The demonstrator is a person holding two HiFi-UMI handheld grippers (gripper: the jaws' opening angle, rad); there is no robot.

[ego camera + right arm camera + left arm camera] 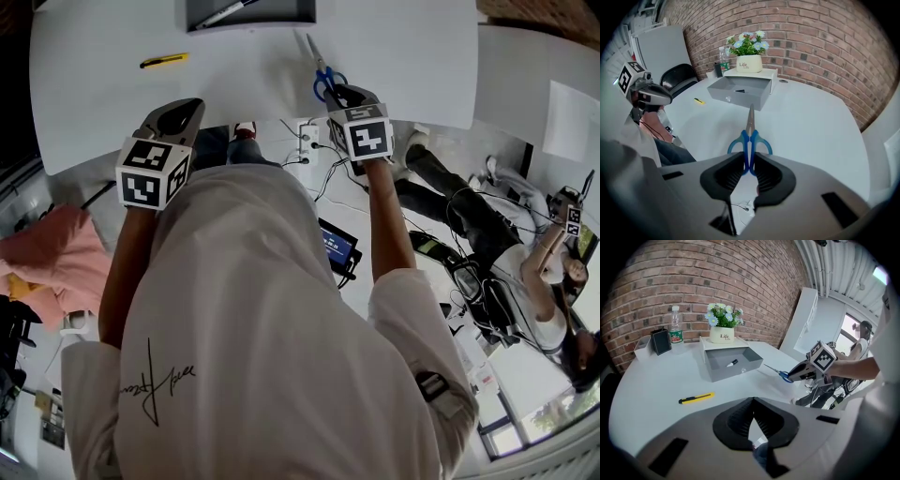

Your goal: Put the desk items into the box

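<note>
My right gripper [749, 166] is shut on the blue-handled scissors [750, 136], its pads pressing the handles together. The blades point toward the grey open box [736, 98]. In the head view the scissors [323, 75] lie low over the white table near its front edge, right of centre. My left gripper [752, 411] is shut and empty, hovering at the table's front left edge [183, 112]. A yellow utility knife [696, 398] lies on the table ahead of it. A black marker [732, 363] lies inside the box [736, 373].
On a white stand behind the box is a flower pot [722, 335]. Left of it are a water bottle [676, 331] and a black holder [660, 341]. A brick wall runs behind. Below the table edge are a power strip [307, 141] and cables; a person [553, 272] sits at right.
</note>
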